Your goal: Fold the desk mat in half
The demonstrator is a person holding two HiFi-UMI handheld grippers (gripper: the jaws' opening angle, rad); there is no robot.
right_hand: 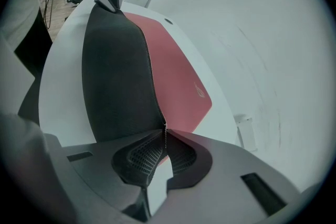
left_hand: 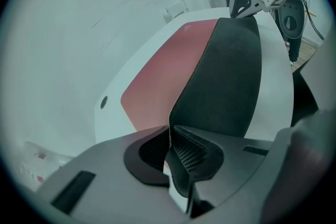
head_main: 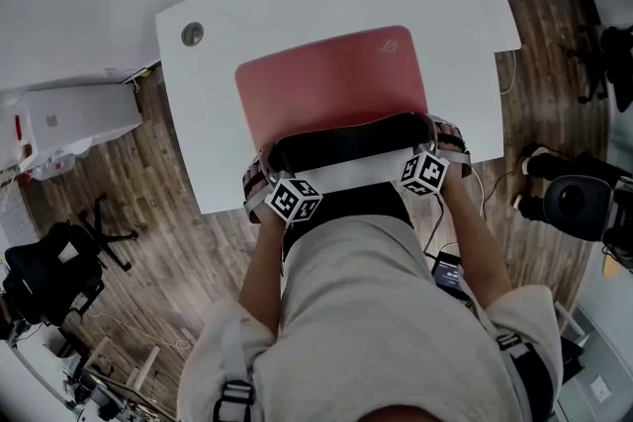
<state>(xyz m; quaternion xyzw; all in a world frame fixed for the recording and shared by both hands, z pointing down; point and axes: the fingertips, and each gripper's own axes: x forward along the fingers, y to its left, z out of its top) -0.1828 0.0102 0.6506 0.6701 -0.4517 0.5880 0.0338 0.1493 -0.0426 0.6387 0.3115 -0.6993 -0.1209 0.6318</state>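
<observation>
Left gripper (head_main: 260,173) — jaws pinched narrow on the near-left corner of the desk mat (head_main: 336,79); right gripper (head_main: 450,138) likewise clamped on the near-right corner. Mat: red face up, its far part flat on the white desk (head_main: 213,143) toward the desk's back edge; the near strip is raised off the desk's front edge and curled over, black underside showing between the two tools. Progress, by my reckoning: fold begun, early stage. Outstanding — carry the lifted edge across to the mat's far edge, square the corners, lay it down, let go
</observation>
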